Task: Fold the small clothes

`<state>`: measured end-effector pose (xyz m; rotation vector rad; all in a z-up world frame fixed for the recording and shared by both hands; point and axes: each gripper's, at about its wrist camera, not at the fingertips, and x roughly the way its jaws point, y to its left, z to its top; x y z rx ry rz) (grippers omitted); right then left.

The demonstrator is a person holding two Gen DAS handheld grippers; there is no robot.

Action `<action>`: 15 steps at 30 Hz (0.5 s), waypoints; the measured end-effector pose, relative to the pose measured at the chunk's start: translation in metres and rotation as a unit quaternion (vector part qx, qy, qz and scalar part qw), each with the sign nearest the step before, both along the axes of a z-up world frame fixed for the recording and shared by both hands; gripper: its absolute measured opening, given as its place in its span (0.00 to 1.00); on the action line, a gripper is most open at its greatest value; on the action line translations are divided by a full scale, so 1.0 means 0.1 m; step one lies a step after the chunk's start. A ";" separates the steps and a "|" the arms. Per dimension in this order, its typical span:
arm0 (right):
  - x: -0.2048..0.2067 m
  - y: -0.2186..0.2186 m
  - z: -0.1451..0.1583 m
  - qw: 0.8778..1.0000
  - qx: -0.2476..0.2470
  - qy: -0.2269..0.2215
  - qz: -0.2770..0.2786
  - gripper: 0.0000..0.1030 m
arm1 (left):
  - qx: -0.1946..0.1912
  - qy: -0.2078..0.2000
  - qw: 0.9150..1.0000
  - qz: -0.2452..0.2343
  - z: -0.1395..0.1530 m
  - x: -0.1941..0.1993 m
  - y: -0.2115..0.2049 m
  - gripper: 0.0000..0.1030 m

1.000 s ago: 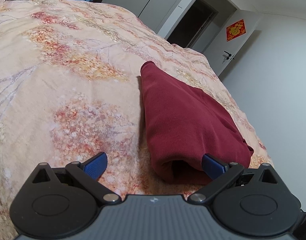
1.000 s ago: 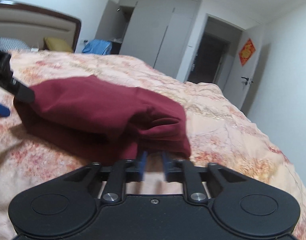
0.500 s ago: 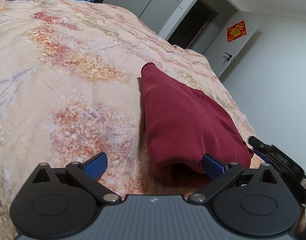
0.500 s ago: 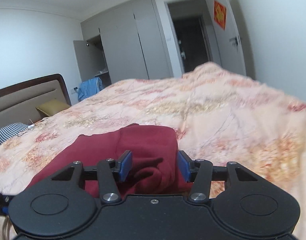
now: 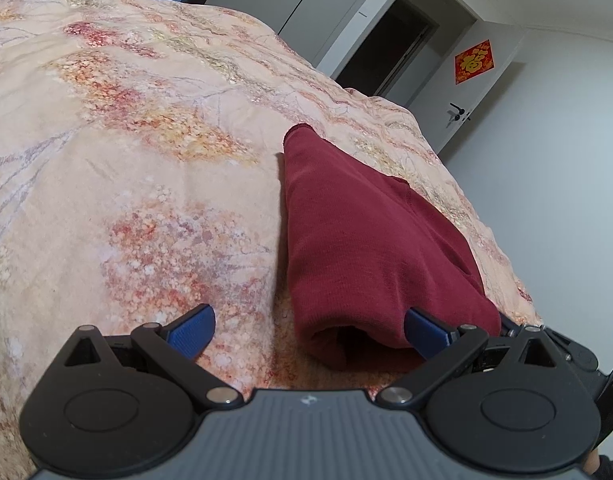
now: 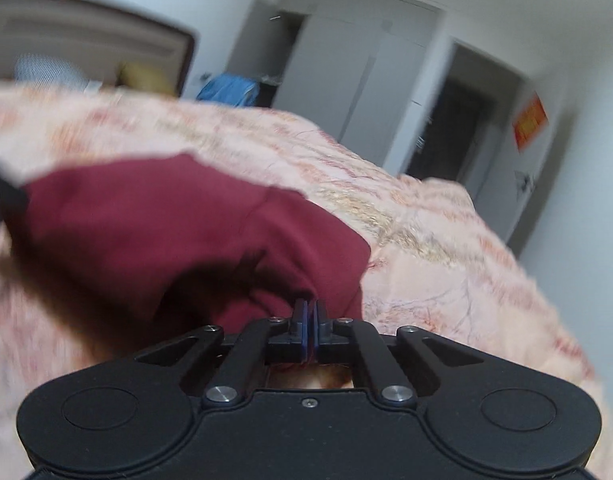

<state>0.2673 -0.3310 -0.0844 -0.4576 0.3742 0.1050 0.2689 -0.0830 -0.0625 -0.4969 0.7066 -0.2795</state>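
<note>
Since half a second ago the right gripper (image 6: 309, 322) has swung back toward the dark red garment (image 5: 370, 248) and snapped its jaws together: they stood apart on either side of the cloth then, and now the two blue pads meet with only a thin sliver of dark red fabric showing between them. It appears to have pinched a fold at the garment's near edge, though the blurred right wrist view makes it hard to say how much cloth is caught. That suggests the next fold or a tidying pull is about to begin, not that the job is finished.

In the left wrist view the garment lies as a long, already doubled-over bundle on the floral bedspread (image 5: 138, 184), with its open, rolled end nearest the camera. Nothing about it looks different from a second ago.

Over on that side, the left gripper (image 5: 308, 330) hangs wide open just above the bedspread, pointing gently downward. Its left finger (image 5: 192, 330) is over bare quilt, and its right fingertip sits against the bundle's near corner, gripping nothing. A dark piece of the other tool shows just beyond that finger.

The right gripper tilts slightly downward too, approaching the bundle's end from low over the bed, with the wardrobe (image 6: 370, 80) and doorway beyond.
</note>
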 end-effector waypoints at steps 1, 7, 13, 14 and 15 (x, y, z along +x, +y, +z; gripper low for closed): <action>-0.01 0.03 -0.02 1.000 -0.019 -0.005 0.001 0.01 | 0.000 0.000 1.000 0.000 0.00 0.00 0.00 1.00; -0.03 0.10 -0.14 0.994 -0.105 -0.021 -0.013 0.01 | -0.002 0.001 1.000 0.000 0.00 -0.01 0.01 1.00; -0.05 0.00 -0.20 0.996 -0.085 -0.008 -0.035 0.00 | -0.001 0.001 1.000 -0.003 -0.02 -0.01 0.02 1.00; -0.06 -0.02 -0.19 0.996 -0.078 -0.008 -0.039 0.00 | 0.000 0.001 1.000 -0.003 -0.03 -0.01 0.02 1.00; -0.08 -0.05 -0.17 0.997 -0.065 -0.009 -0.042 0.00 | 0.000 0.001 1.000 -0.003 -0.03 -0.01 0.01 1.00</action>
